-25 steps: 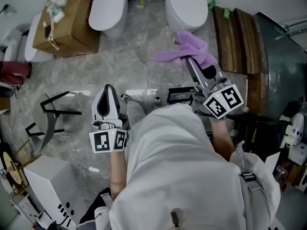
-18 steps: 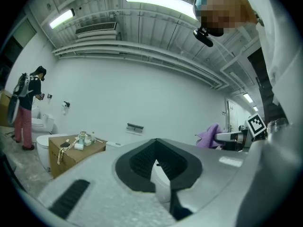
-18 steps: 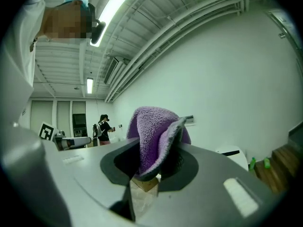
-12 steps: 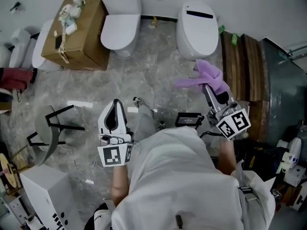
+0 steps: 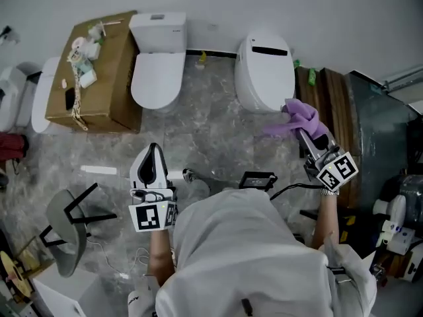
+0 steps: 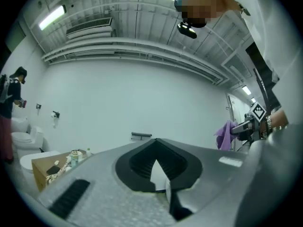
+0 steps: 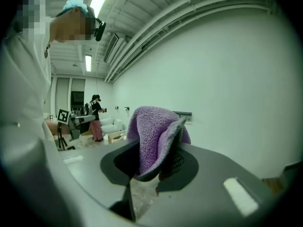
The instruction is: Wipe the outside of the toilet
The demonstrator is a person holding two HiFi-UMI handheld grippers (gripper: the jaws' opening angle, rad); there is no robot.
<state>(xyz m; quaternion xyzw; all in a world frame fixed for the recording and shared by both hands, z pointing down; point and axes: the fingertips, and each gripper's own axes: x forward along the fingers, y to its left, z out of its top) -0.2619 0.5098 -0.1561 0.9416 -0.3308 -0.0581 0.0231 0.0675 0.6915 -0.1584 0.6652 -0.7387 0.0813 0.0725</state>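
A white toilet (image 5: 266, 71) with its lid down stands against the back wall, right of centre in the head view. My right gripper (image 5: 303, 133) is shut on a purple cloth (image 5: 299, 117), held just off the toilet's front right side; I cannot tell whether cloth and toilet touch. In the right gripper view the cloth (image 7: 154, 136) bulges up out of the right gripper (image 7: 158, 167). My left gripper (image 5: 151, 166) hangs shut and empty over the floor, well left of that toilet. The left gripper view shows the left gripper (image 6: 163, 183) pointing at a bare wall.
A second white toilet (image 5: 156, 65) with a tank stands left of the first, with a cardboard box (image 5: 92, 71) of small items beside it. Wooden planks (image 5: 334, 107) lie along the right. A black device (image 5: 258, 179) and a black stool (image 5: 73, 216) sit on the marble floor.
The whole view has shifted toward the toilets. My right gripper carried the purple cloth rightward, up to the right toilet's front right side. The left gripper stayed shut and low.
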